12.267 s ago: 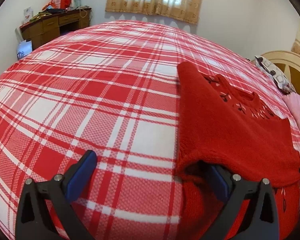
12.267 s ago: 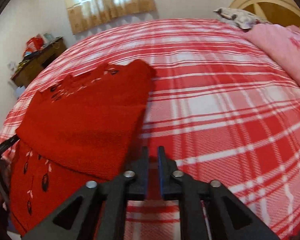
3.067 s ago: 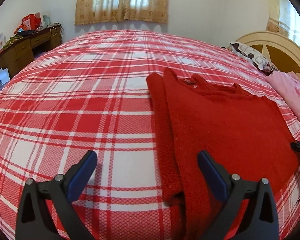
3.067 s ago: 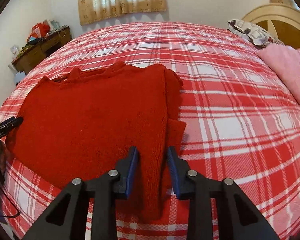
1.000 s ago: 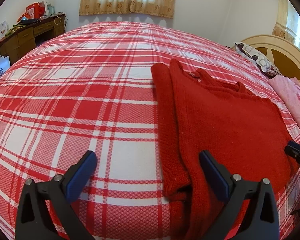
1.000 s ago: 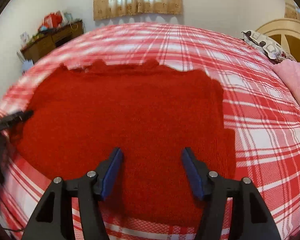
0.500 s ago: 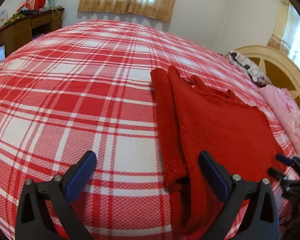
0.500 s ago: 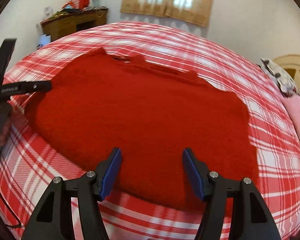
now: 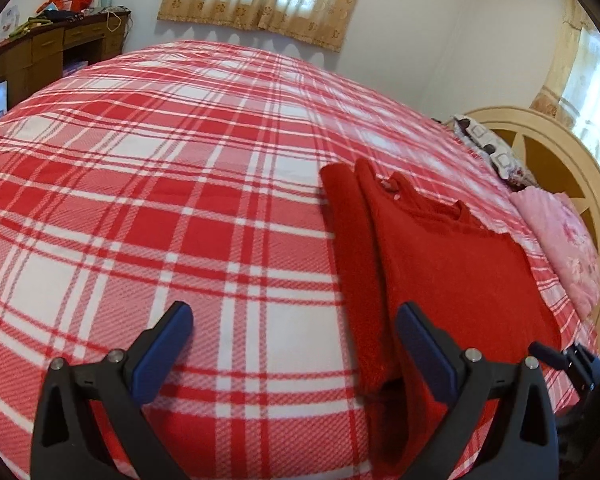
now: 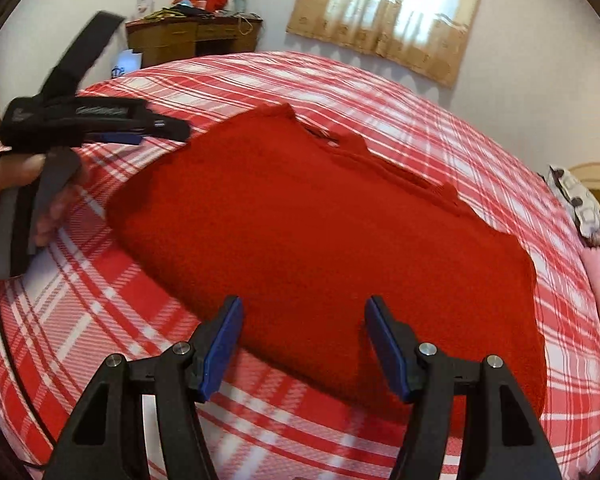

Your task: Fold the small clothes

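Change since half a second ago: our right gripper [image 10: 303,344] has swung further round toward the foot of the bed, so the red sweater [image 10: 320,248] now fills its view at a slant; our left gripper [image 9: 292,344] has barely shifted.

Left wrist view. Jaws wide apart, holding nothing. The sweater [image 9: 440,272] lies flat on the plaid bedspread [image 9: 160,200], ahead and to the right, its near left edge just ahead of the right finger [image 9: 424,344]. A narrow folded strip runs along the sweater's left side. The other gripper's tip shows at the far right, near the hem.

Right wrist view. Jaws wide apart, empty, hovering over the sweater's near edge. The sleeves look already tucked in, leaving a rough rectangle with the neckline at the far side. The left gripper [image 10: 100,128] is visible upper left, beside the sweater's corner.

Step, as we judge it: between folds, side folds done. Next move likely calls for both grippers to pinch the two near corners and carry the hem up toward the neckline evenly.
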A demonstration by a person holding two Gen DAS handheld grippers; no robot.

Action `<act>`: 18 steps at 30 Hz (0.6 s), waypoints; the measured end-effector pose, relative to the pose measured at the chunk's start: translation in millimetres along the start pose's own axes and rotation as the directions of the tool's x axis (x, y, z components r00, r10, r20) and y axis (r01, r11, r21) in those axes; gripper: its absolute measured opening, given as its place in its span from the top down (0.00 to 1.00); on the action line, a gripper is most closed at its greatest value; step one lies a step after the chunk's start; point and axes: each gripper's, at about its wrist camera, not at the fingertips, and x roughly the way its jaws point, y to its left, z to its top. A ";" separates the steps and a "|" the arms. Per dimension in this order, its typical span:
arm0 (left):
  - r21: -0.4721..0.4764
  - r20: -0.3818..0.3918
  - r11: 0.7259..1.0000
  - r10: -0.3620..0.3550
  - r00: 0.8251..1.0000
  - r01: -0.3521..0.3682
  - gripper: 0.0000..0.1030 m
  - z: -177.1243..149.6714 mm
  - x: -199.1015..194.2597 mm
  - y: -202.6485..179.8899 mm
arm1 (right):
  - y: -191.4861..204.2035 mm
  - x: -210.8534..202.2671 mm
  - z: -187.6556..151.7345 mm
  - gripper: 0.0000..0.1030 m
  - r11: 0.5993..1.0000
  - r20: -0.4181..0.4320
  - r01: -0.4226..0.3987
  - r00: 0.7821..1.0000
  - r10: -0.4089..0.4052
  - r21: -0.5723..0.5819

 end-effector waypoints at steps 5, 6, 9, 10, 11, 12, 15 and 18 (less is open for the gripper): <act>-0.024 0.005 0.996 -0.088 0.996 0.088 0.00 7.7 6.3 1.2 | 27.8 -1.1 2.8 0.38 0.997 0.030 -0.009 0.999 0.012 -0.082; -0.031 0.004 0.992 -0.119 0.993 0.119 0.00 10.1 8.3 0.7 | 33.8 0.2 3.6 0.38 0.995 0.032 -0.003 0.999 0.007 -0.100; -0.042 -0.004 0.981 -0.191 0.982 0.190 0.00 16.6 13.4 1.2 | 47.1 2.8 5.9 0.35 0.992 0.032 -0.007 0.999 0.011 -0.129; -0.047 -0.007 0.977 -0.209 0.978 0.209 0.00 17.8 15.0 1.9 | 50.8 3.5 7.2 0.34 0.991 0.032 -0.014 0.999 0.019 -0.135; -0.057 -0.009 0.972 -0.229 0.973 0.228 0.00 20.0 18.5 3.6 | 55.5 4.4 8.3 0.34 0.989 0.034 -0.018 0.999 0.024 -0.144; -0.065 -0.014 0.970 -0.237 0.971 0.236 0.00 21.3 21.0 4.7 | 61.3 5.6 9.4 0.34 0.987 0.037 -0.015 0.999 0.021 -0.159; -0.099 -0.035 0.961 -0.263 0.964 0.258 0.00 27.5 31.1 7.4 | 71.8 9.7 12.9 0.34 0.982 0.044 -0.007 0.999 0.016 -0.188; -0.093 -0.037 0.957 -0.279 0.960 0.275 0.00 32.3 37.4 2.4 | 77.8 14.1 17.2 0.34 0.980 0.048 -0.001 0.999 0.010 -0.198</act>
